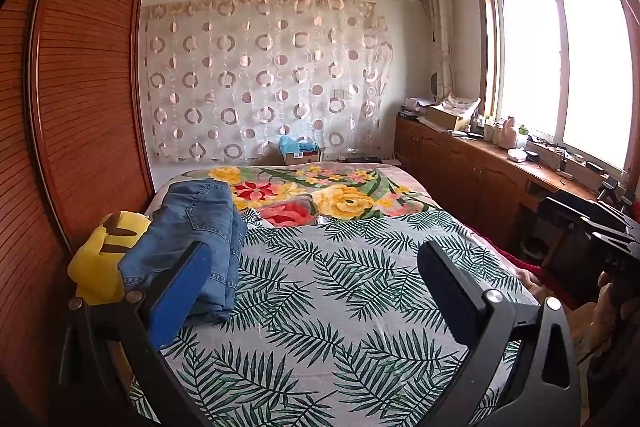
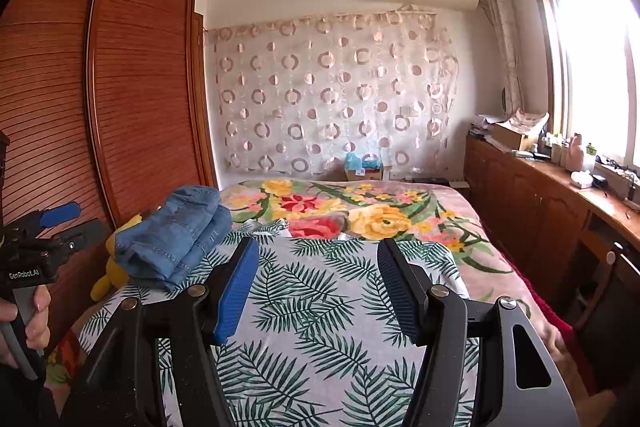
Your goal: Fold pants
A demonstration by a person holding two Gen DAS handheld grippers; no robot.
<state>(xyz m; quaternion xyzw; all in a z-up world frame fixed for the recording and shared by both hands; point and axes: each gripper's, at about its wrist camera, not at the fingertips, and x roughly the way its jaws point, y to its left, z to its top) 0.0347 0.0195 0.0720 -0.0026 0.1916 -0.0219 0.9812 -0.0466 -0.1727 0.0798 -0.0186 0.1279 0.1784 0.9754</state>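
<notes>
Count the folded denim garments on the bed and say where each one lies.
1 pile that I can tell: the folded jeans lie at the bed's left edge, beside a yellow plush toy. The stacked layers may hide a second garment.

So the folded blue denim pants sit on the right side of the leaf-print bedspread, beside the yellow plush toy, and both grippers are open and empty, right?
Not quite: the left wrist view shows the folded blue denim pants on the left side of the leaf-print bedspread, beside the yellow plush toy.
</notes>
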